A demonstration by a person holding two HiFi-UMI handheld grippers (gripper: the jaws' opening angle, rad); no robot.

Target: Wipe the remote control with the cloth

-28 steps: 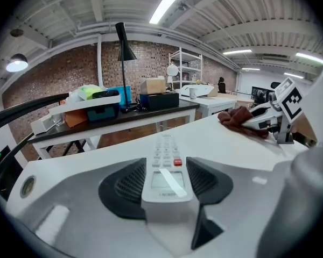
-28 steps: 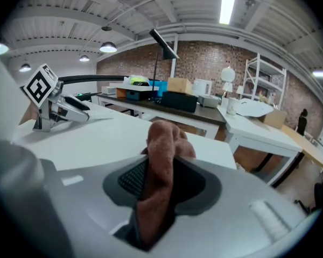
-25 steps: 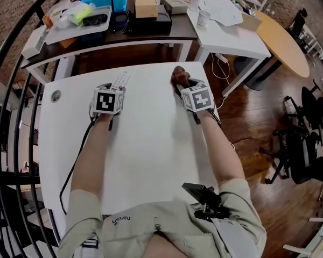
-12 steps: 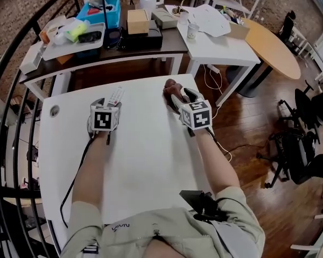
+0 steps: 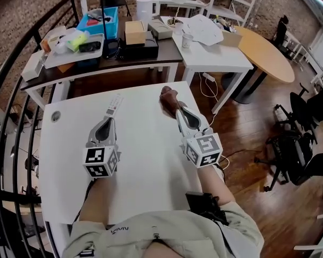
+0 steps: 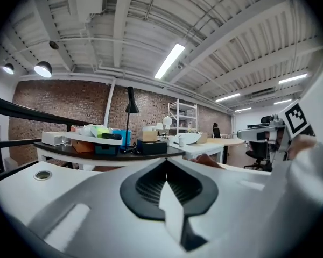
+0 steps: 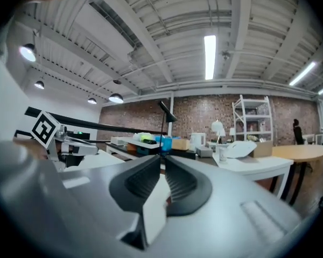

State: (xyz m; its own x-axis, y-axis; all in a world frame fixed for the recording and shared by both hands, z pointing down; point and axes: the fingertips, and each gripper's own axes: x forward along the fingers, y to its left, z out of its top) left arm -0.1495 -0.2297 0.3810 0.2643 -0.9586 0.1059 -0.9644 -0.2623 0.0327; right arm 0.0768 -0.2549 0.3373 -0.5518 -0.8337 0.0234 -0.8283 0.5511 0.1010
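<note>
The white remote control (image 5: 114, 105) lies on the white table (image 5: 145, 160), toward its far edge. A crumpled brown cloth (image 5: 168, 97) sits to its right near the far edge and shows as a brown lump (image 6: 206, 160) in the left gripper view. My left gripper (image 5: 105, 121) (image 6: 164, 160) hangs just short of the remote; its jaws have just been closing and are shut with nothing between them. My right gripper (image 5: 177, 109) (image 7: 161, 157) is held just short of the cloth; its jaws have just been closing to a thin slit and are empty.
Behind the white table stands a dark table (image 5: 97, 58) with a blue bin (image 5: 99, 20), a tray (image 5: 64, 44) and a cardboard box (image 5: 134, 32). A white table with a paper cup (image 5: 185, 41) and a round wooden table (image 5: 269, 52) stand at the back right. A black railing (image 5: 11, 79) curves along the left.
Both grippers have drawn back toward me and lifted off the remote and the cloth. Their jaws, open a moment ago, have closed.
</note>
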